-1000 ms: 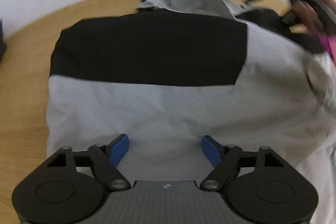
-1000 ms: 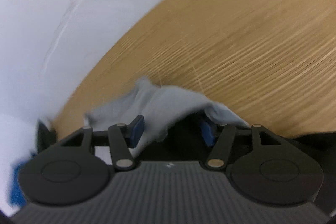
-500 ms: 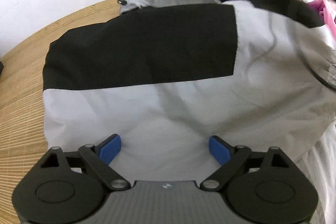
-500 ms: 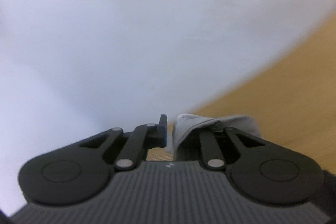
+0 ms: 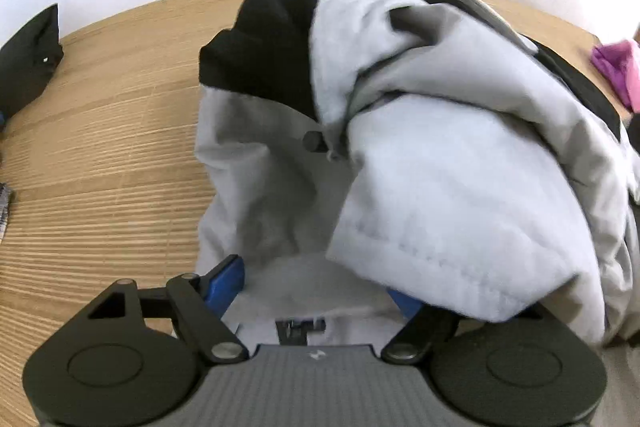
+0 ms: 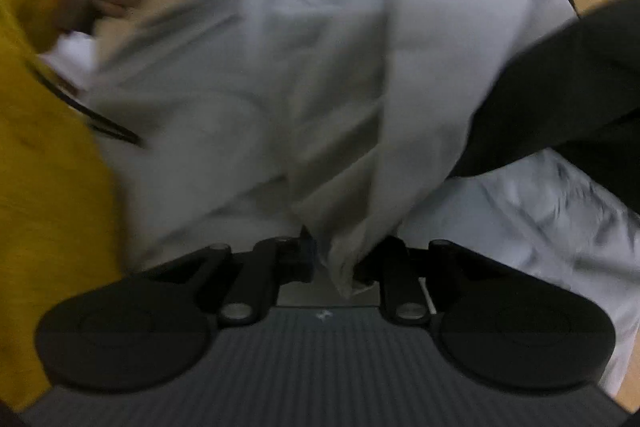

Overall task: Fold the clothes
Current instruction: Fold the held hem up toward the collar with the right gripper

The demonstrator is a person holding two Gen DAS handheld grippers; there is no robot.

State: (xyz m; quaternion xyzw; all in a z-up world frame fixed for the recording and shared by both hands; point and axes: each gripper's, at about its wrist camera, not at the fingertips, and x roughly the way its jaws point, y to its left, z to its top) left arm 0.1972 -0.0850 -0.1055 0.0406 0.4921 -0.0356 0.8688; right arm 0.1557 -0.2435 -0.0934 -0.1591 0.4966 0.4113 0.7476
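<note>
A: Where was the pale grey and black fabric jacket (image 5: 460, 155), and why was it bunched?

B: It lay on the slatted wooden tabletop (image 5: 100, 147). In my judgement the sleeve side, from about 1 o'clock in the left wrist view, was being carried over the body as a fold, so it draped over the right blue pad.

A: State of the fingers?

B: Left gripper (image 5: 316, 287): fingers spread and closing, fabric lying between them, unpinched. Right gripper (image 6: 334, 263): fingers opening but pinching a grey fold (image 6: 348, 227).

A: Pose?

B: Both pointed steeply down at the jacket.
</note>
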